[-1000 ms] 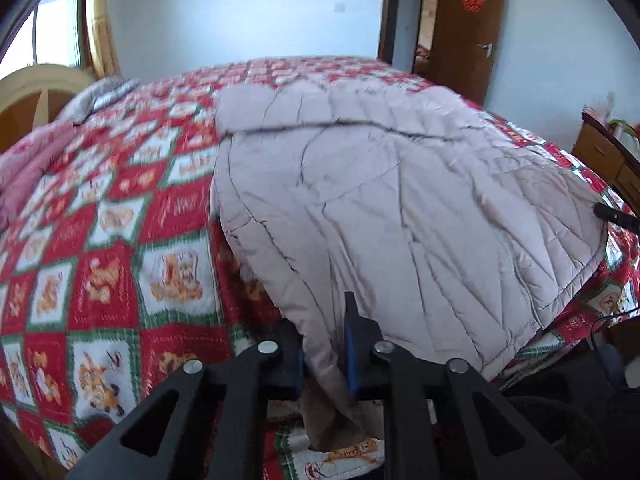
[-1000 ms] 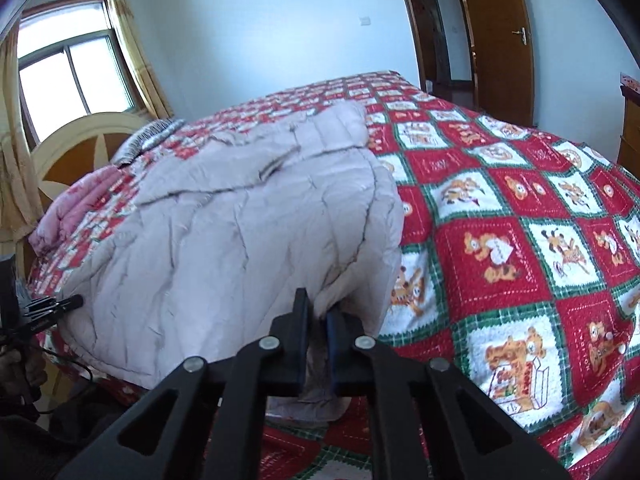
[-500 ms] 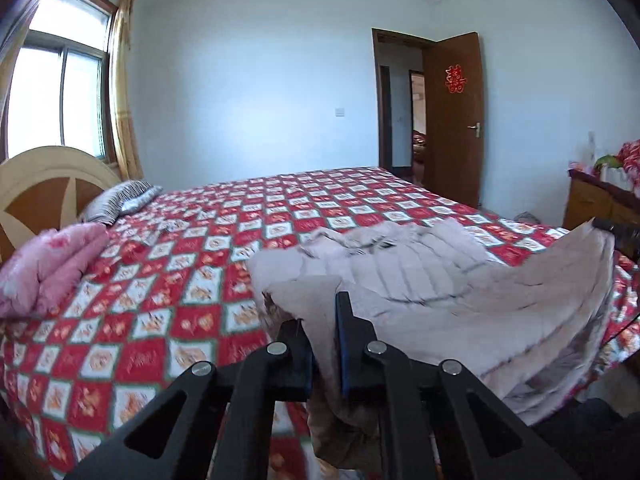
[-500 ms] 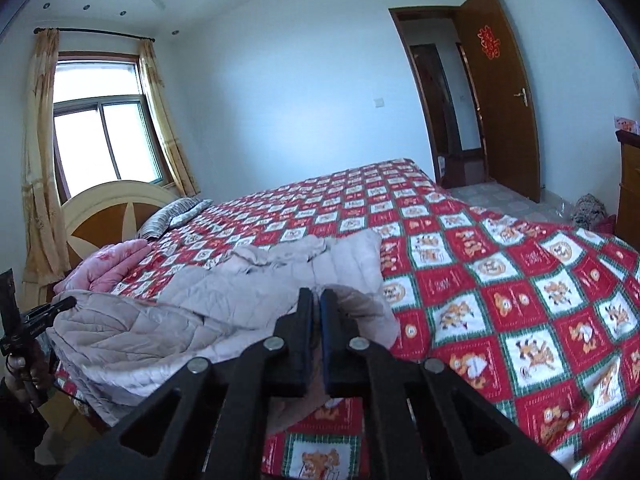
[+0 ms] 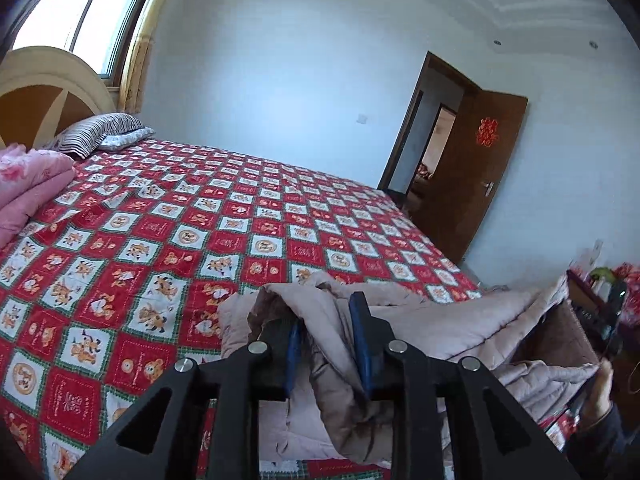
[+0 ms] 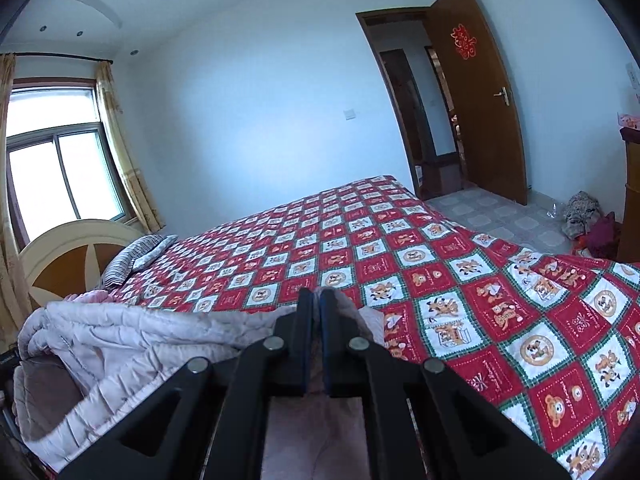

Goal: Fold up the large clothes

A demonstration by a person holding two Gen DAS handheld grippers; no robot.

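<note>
A large beige quilted coat is lifted above the near edge of the bed, stretched between both grippers. My left gripper is shut on a thick bunch of its edge, which drapes between the blue pads. My right gripper is shut on the coat's other corner; the coat also shows in the right wrist view, sagging to the left with its brown lining showing. In the left wrist view the other gripper holds the coat's far end at the right.
The bed has a red, white and green patterned cover. A folded pink quilt and a striped pillow lie by the headboard. A brown door stands open. A wooden cabinet and clothes on the floor are at the right.
Both grippers have raised the coat off the bed and pulled it toward the near edge. It lay spread flat a second ago; now it hangs bunched between them.
</note>
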